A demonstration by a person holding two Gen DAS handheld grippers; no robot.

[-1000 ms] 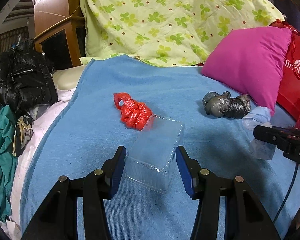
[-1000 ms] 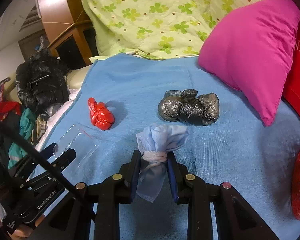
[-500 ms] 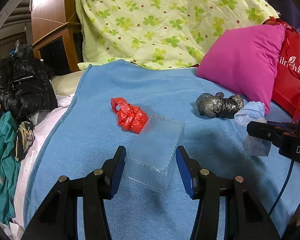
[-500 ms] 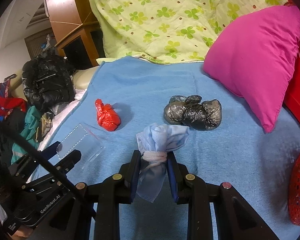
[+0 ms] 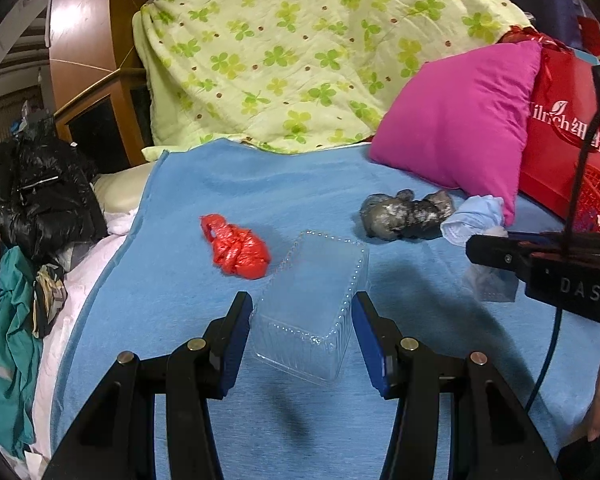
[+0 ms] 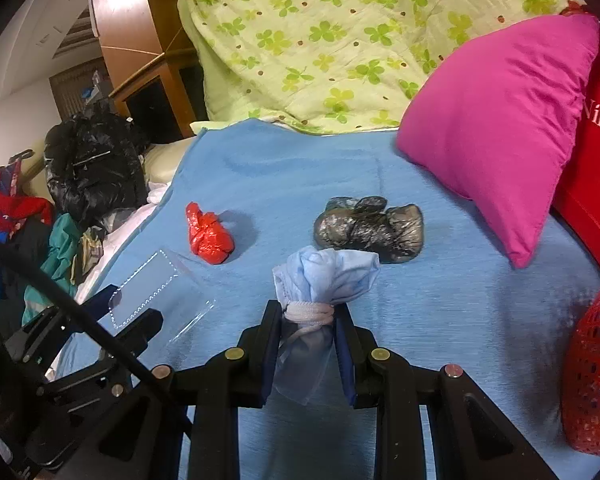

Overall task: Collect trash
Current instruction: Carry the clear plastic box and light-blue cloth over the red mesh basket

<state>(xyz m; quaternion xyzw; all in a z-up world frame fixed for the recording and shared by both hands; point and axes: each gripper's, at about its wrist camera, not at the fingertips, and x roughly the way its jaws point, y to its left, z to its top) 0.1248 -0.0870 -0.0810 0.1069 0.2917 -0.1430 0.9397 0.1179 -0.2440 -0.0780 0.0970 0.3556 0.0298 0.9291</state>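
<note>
My left gripper (image 5: 302,312) is shut on a clear plastic box (image 5: 314,300) and holds it above the blue blanket (image 5: 220,184); the box also shows in the right wrist view (image 6: 148,296). My right gripper (image 6: 307,316) is shut on a bundled light-blue face mask (image 6: 324,276), also seen in the left wrist view (image 5: 474,216). A crumpled red plastic bag (image 5: 238,248) (image 6: 209,236) and a crumpled grey-black plastic bag (image 5: 406,216) (image 6: 370,228) lie on the blanket ahead of both grippers.
A magenta pillow (image 5: 460,128) and a red shopping bag (image 5: 564,136) stand at the right, with a red mesh basket (image 6: 596,368) at the near right. A green floral quilt (image 5: 300,52) is piled behind. A black jacket (image 5: 36,192) and clothes lie off the bed's left edge.
Both grippers have lifted and drawn back a little with their loads, so the red and grey bags sit lower and farther ahead. Both grips are unchanged.
</note>
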